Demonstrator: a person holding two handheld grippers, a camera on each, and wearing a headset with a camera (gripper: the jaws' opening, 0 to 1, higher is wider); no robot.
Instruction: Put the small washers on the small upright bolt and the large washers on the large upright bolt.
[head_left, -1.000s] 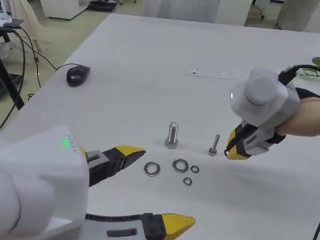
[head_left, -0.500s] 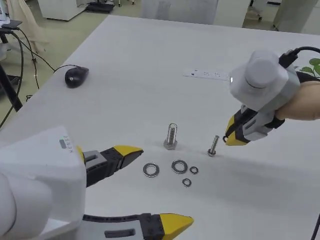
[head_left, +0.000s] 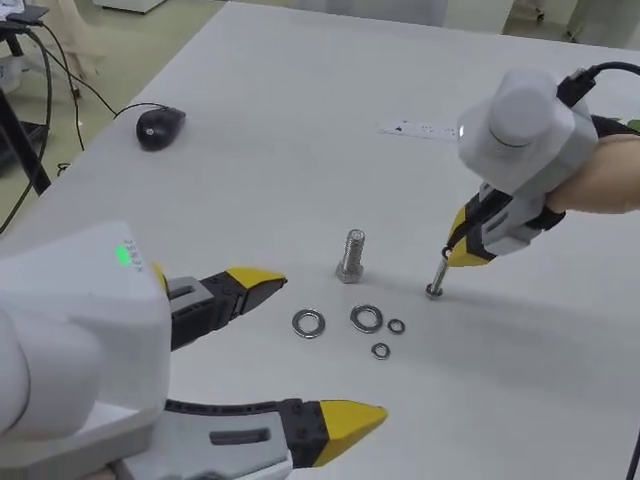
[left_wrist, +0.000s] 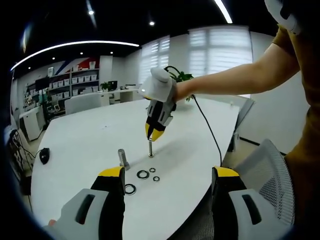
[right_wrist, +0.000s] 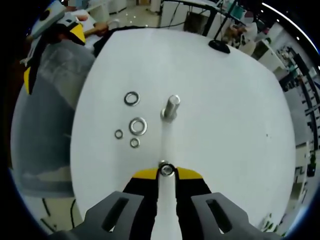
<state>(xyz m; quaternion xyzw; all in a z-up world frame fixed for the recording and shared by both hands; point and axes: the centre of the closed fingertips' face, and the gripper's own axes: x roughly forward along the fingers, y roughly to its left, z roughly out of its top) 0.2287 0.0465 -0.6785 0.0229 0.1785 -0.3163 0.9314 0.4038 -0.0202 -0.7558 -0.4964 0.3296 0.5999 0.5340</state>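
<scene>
The right gripper (head_left: 460, 252) comes down from the right side of the white table (head_left: 300, 120), with its yellow-tipped jaws pressed together on the top end of the small bolt (head_left: 438, 276). This bolt leans a little, its upper end toward the gripper and its head down at the tabletop. In the right gripper view the bolt's end sits pinched between the two tips of the right gripper (right_wrist: 166, 173), seen from straight above.

The large bolt (head_left: 349, 257) stands upright on its head just left of the small bolt, apart from it and touched by nothing. Nearer the person lie the four washers, flat on the table and none on a bolt. The two large washers (head_left: 308, 323) (head_left: 366, 319) lie side by side, close but not touching. The two small washers (head_left: 396, 326) (head_left: 380, 350) lie just right of them, one a bit nearer than the other.

The left gripper (head_left: 335, 348) hovers at the near left with its jaws spread wide and nothing between them, short of the washers. In the left gripper view its own jaws frame the bolts and washers beyond.

A dark computer mouse (head_left: 160, 127) rests at the far left edge of the table, and a flat white strip (head_left: 420, 130) lies far off behind the right gripper
</scene>
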